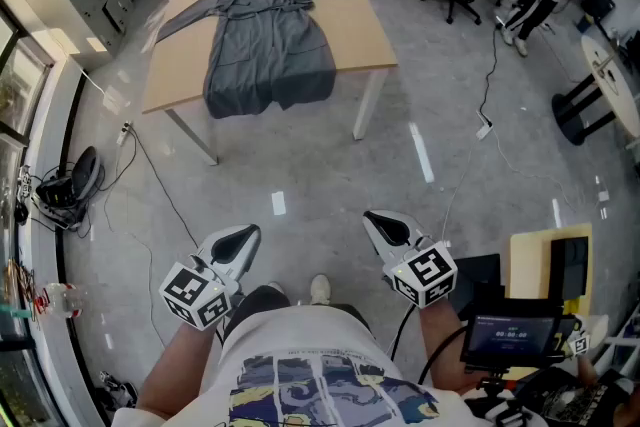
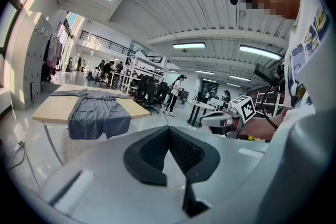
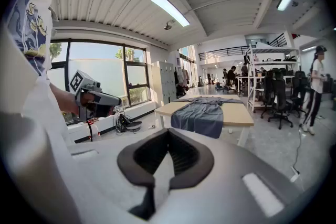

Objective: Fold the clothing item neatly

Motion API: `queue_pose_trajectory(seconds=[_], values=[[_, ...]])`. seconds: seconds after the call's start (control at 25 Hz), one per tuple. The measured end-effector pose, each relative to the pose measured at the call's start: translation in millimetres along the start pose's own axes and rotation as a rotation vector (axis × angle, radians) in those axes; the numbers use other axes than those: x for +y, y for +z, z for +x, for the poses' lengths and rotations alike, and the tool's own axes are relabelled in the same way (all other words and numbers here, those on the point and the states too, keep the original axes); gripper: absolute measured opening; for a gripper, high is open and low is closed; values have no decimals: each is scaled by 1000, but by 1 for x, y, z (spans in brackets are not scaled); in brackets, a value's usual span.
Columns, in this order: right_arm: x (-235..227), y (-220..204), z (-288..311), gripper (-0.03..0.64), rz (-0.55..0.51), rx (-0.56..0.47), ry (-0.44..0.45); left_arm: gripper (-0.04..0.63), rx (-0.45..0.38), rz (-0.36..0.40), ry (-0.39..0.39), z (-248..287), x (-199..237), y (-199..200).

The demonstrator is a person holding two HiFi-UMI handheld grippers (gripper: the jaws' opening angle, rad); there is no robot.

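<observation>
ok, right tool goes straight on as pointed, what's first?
Path looks free: open floor ahead of the right tool, then the grey robe hanging off the table. Depth unclear.

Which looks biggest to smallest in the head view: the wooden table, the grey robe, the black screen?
1. wooden table
2. grey robe, spread on it and hanging over its near edge
3. black screen, smallest even though it is nearest the camera

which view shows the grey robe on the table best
The head view: it looks down on the whole grey fabric robe, sleeves spread, hem hanging off the light wooden table. Both gripper views show it distant and edge-on.
</observation>
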State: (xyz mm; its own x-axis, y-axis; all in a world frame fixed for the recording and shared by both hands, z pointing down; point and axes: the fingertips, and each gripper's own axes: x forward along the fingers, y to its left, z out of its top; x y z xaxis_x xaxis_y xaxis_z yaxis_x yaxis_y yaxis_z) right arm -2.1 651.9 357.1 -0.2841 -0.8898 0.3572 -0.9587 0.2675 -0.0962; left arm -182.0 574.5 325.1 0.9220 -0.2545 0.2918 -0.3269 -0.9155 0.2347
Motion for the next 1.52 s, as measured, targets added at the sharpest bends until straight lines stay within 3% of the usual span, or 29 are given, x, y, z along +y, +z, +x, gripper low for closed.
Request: queue_pose_trajectory(seconds=[0.32,0.6,0.92,1.24,1.52], values=[[40,12,11,2,-7,36,31,6,-13,-13,-12,-30,9,1],[70,26,18,6,-6,27,-27,6,-4,-21,-52,-61,25,-4],[97,19,40,17,22,72,-28,7,5,-77,-4,-86,63,-24],[47,43,102,17,-13,73,36,6,8,-58,47,-41,108,-3],[-34,83,164,17,-70,42,136,6,-21,-17,111,37,147,52]])
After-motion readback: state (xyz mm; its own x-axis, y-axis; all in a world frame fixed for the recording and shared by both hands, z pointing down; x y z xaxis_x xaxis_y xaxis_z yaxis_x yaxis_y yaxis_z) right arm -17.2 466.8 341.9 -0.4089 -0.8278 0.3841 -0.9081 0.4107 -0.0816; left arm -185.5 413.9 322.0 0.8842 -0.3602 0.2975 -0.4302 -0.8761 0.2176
